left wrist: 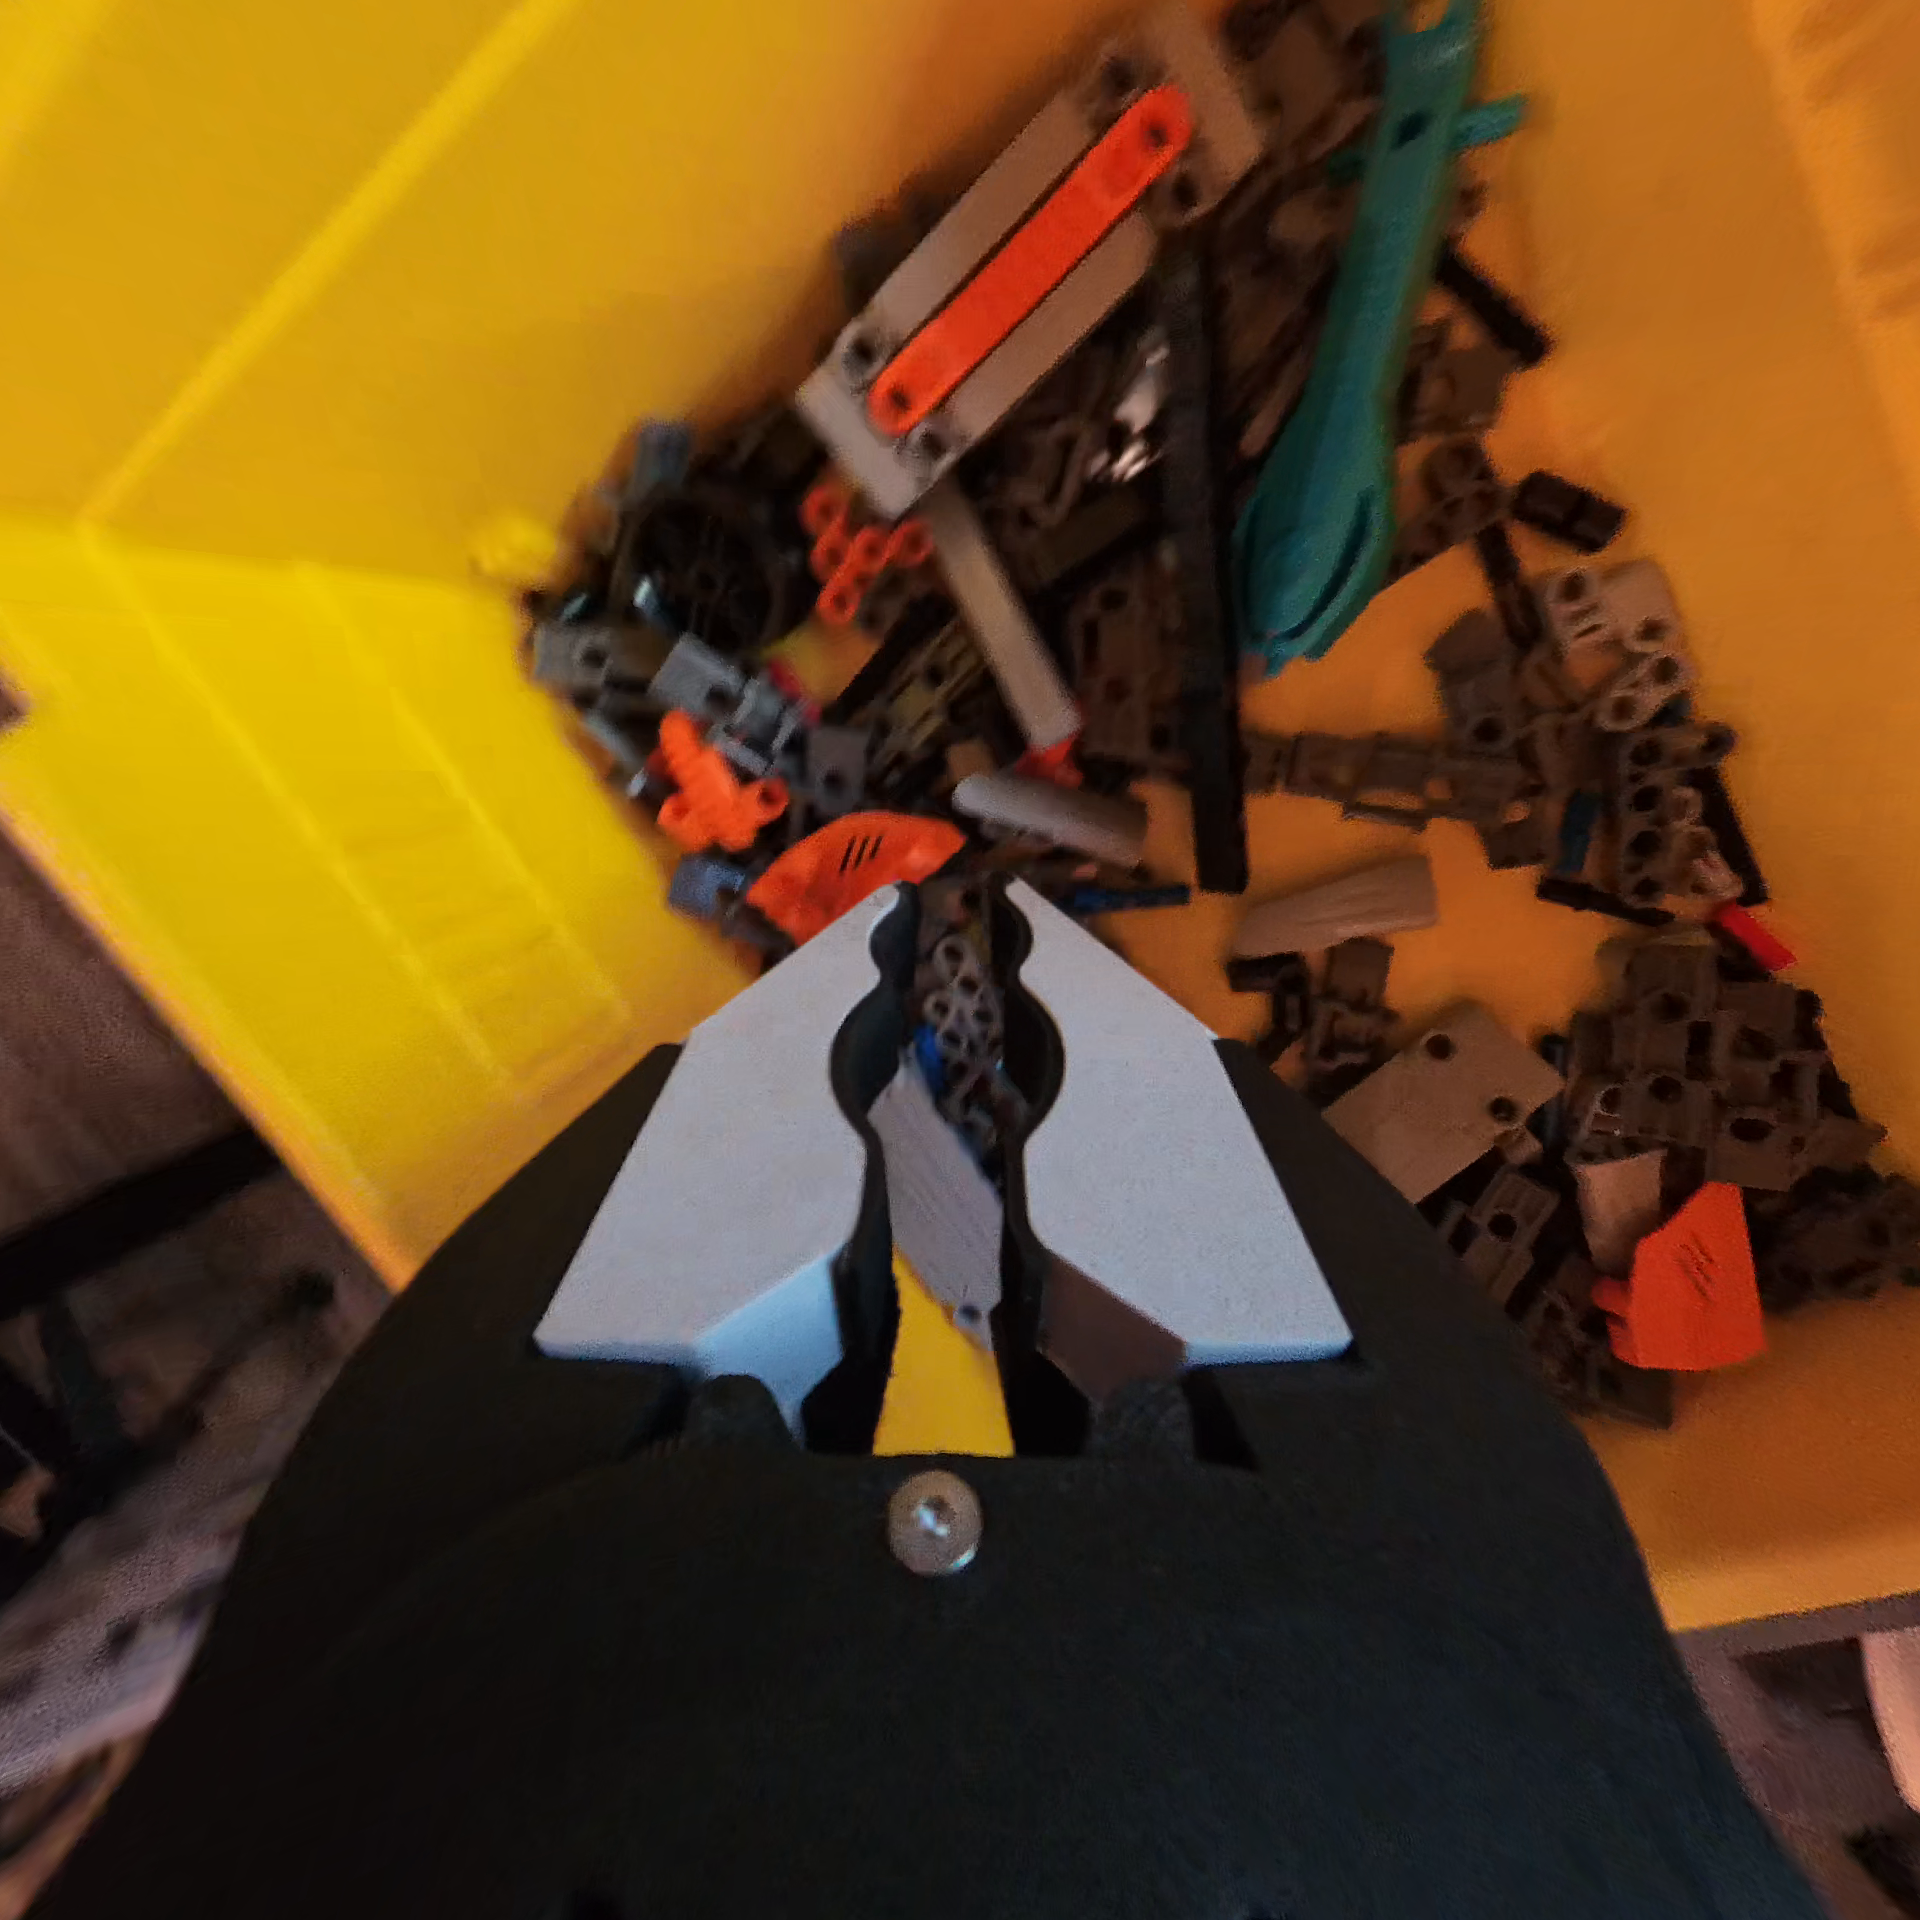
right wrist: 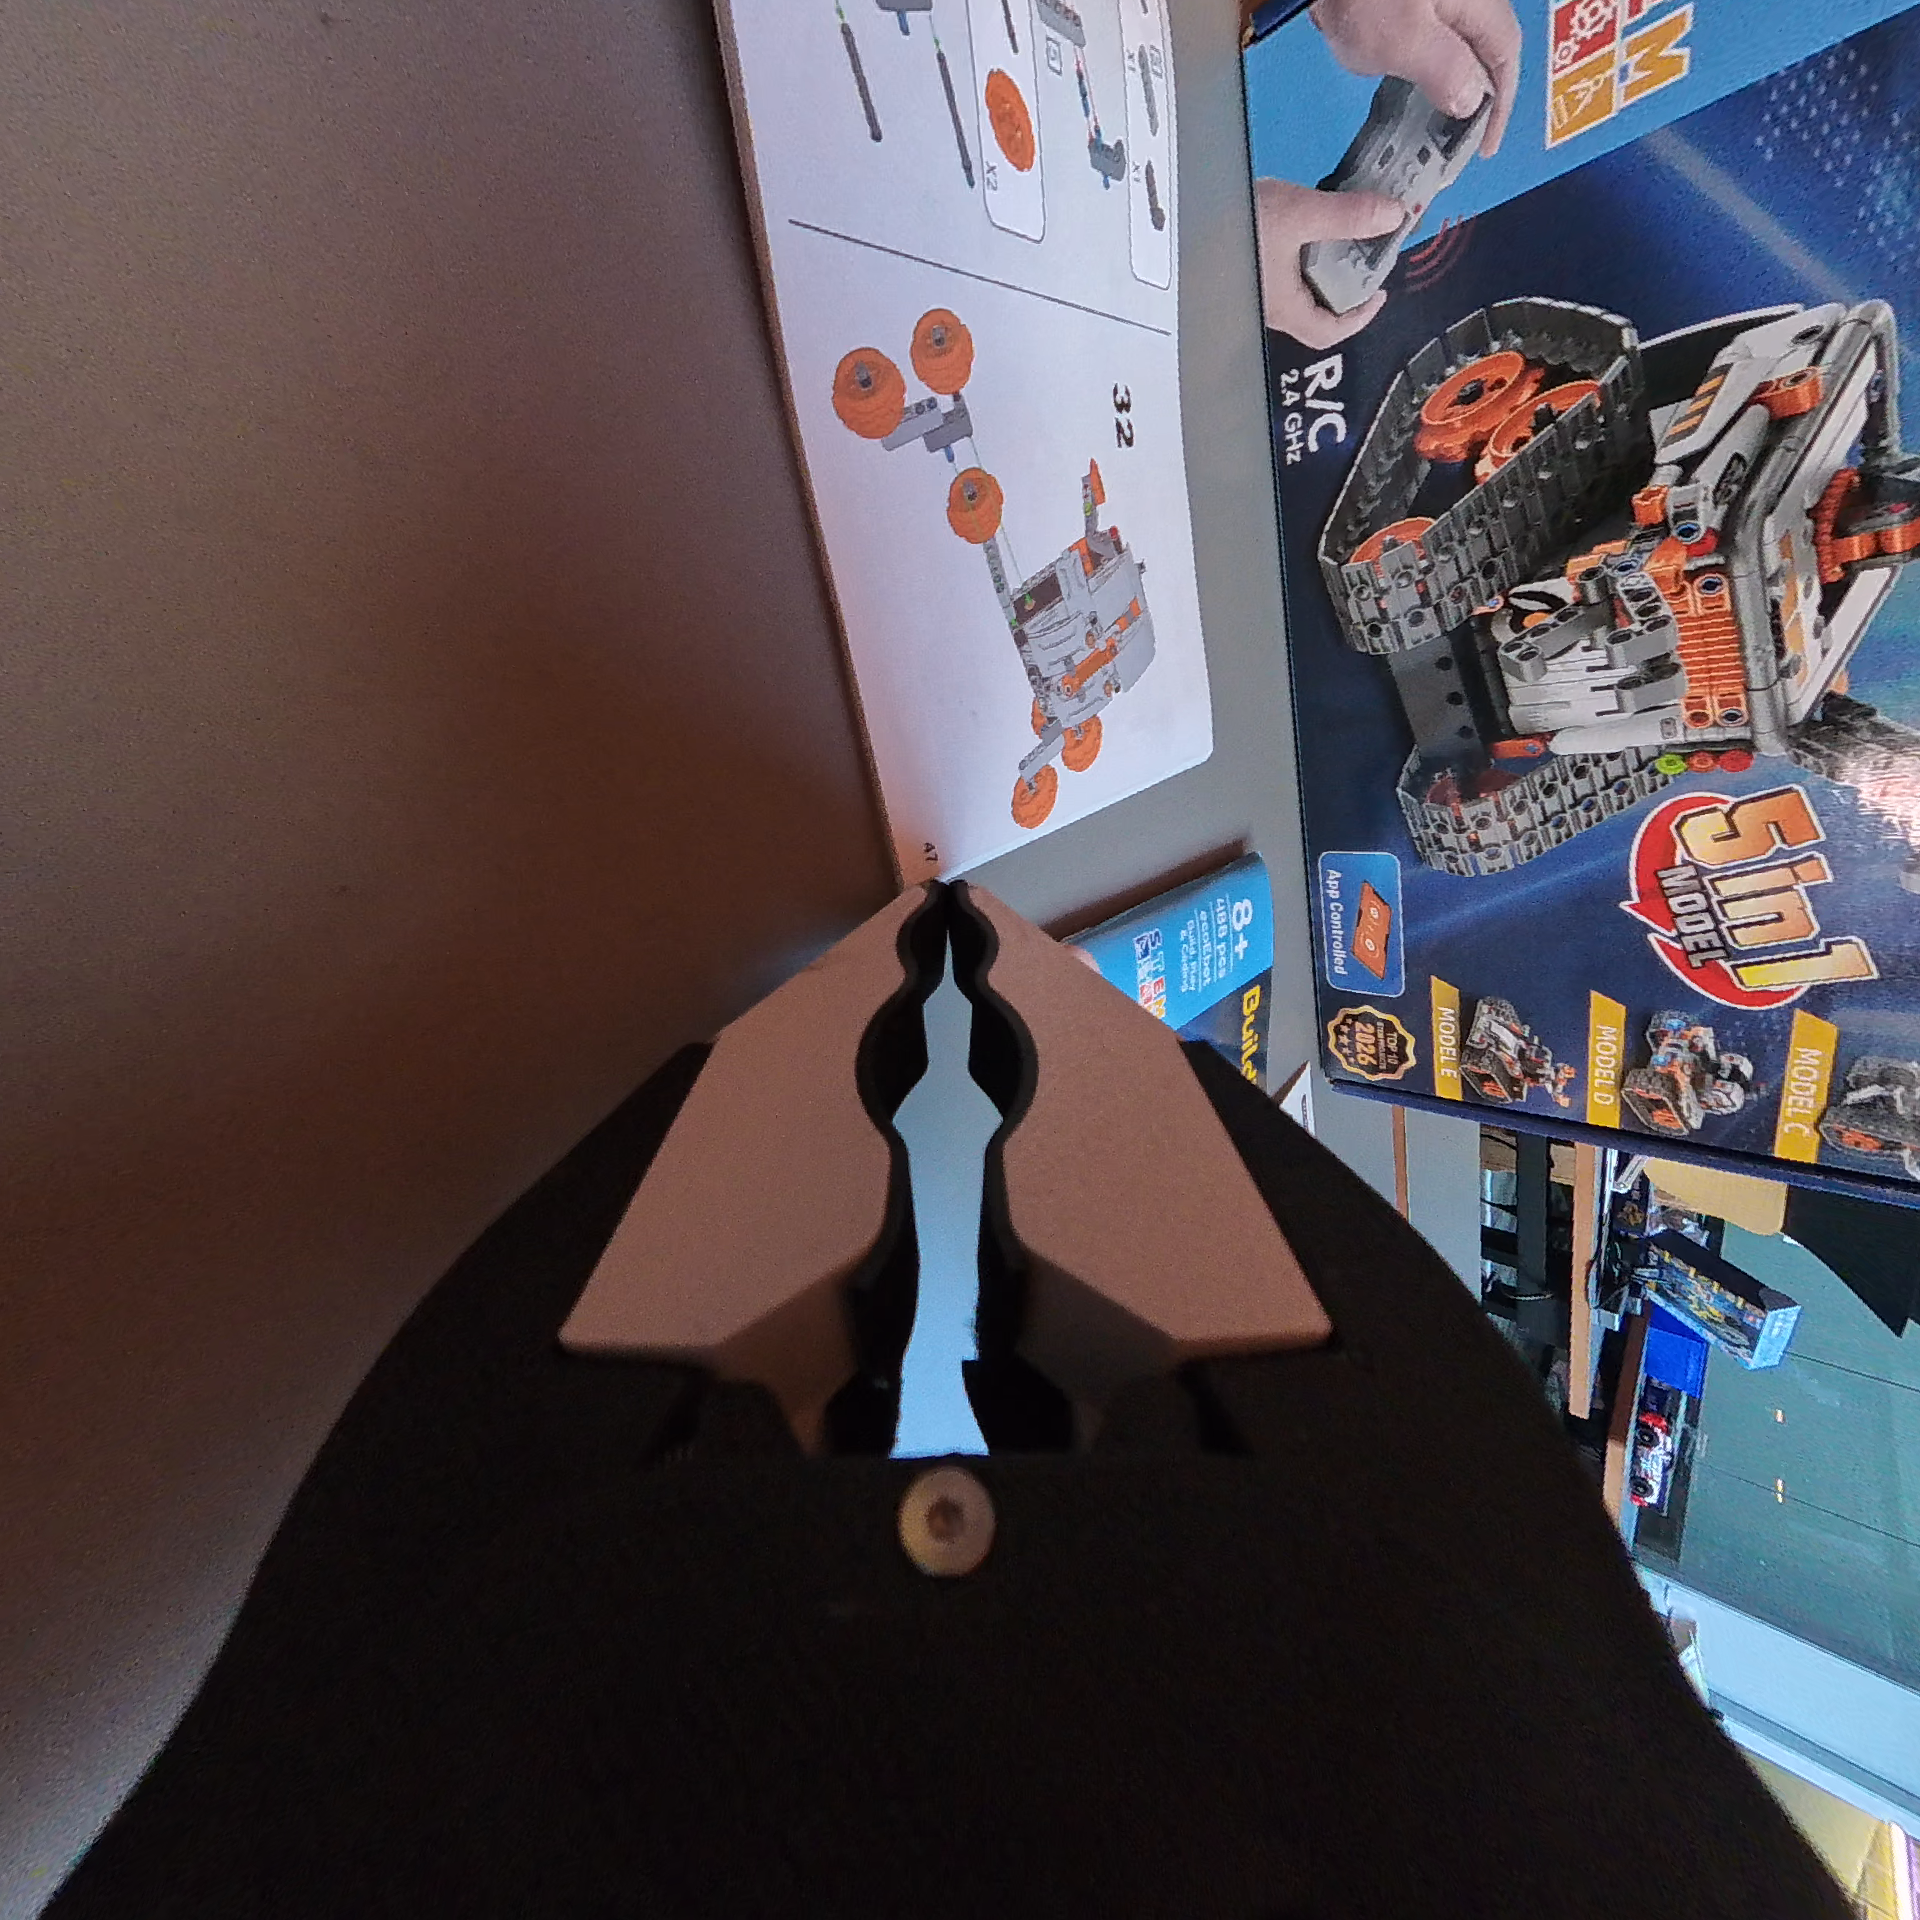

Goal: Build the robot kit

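My left gripper (left wrist: 954, 894) hangs over a yellow tray (left wrist: 343, 343) that holds a pile of grey, black and orange building pieces (left wrist: 1122, 644). Its jaws are shut on a grey piece (left wrist: 940, 1210), with a small holed grey beam (left wrist: 961, 992) showing between the fingers near the tips. An orange curved panel (left wrist: 847, 857) lies just past the tips on the left. My right gripper (right wrist: 942, 888) is shut with its tips touching and nothing in it. It points at the corner of an open instruction booklet (right wrist: 997, 499) on a grey table.
In the tray lie a grey frame with an orange beam (left wrist: 1023, 275), a teal tool (left wrist: 1351, 374), a grey plate (left wrist: 1439, 1096) and an orange panel (left wrist: 1688, 1283). A blue toy box (right wrist: 1621, 582) and a small blue booklet (right wrist: 1195, 945) lie right of the instruction booklet. Left tips to right tips: about 60 centimetres.
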`<state>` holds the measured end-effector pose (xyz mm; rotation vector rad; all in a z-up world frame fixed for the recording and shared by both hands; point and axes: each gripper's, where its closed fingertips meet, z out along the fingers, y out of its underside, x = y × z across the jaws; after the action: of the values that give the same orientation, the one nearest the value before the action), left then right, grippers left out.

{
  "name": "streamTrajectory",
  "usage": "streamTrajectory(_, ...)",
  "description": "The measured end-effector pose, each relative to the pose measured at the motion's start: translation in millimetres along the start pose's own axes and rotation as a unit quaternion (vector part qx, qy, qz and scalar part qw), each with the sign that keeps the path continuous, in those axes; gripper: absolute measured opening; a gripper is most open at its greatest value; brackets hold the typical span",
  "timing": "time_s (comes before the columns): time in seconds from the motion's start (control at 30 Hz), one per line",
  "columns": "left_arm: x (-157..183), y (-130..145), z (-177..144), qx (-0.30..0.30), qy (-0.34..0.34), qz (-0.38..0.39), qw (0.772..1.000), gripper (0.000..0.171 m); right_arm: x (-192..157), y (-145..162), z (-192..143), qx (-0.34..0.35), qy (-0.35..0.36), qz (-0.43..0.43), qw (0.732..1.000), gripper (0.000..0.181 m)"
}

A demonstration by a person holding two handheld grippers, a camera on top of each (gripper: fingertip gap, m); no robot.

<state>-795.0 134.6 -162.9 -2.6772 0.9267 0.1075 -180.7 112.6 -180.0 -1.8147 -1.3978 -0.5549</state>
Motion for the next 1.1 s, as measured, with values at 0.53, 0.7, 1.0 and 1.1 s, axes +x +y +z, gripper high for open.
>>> streamTrajectory(0.53,-0.7,52.6,-15.2,-0.141,-0.081,-0.063,0.985,0.049,0.6,-0.1,0.7,0.0,0.0,0.003,1.0,0.0)
streamTrajectory(0.7,23.3,55.1,-26.3,-0.102,-0.006,-0.095,0.99,0.065,0.9,-0.1,1.2,0.004,-0.002,0.009,1.0,0.0)
streamTrajectory(1.0,53.7,59.1,-16.8,-0.084,0.068,-0.093,0.99,0.111,0.8,-0.1,1.2,0.004,-0.002,0.011,1.0,0.0)
streamTrajectory(1.1,60.6,58.6,-16.5,-0.06,0.056,-0.07,0.994,0.104,0.7,0.0,1.1,0.005,-0.002,0.012,1.0,0.0)
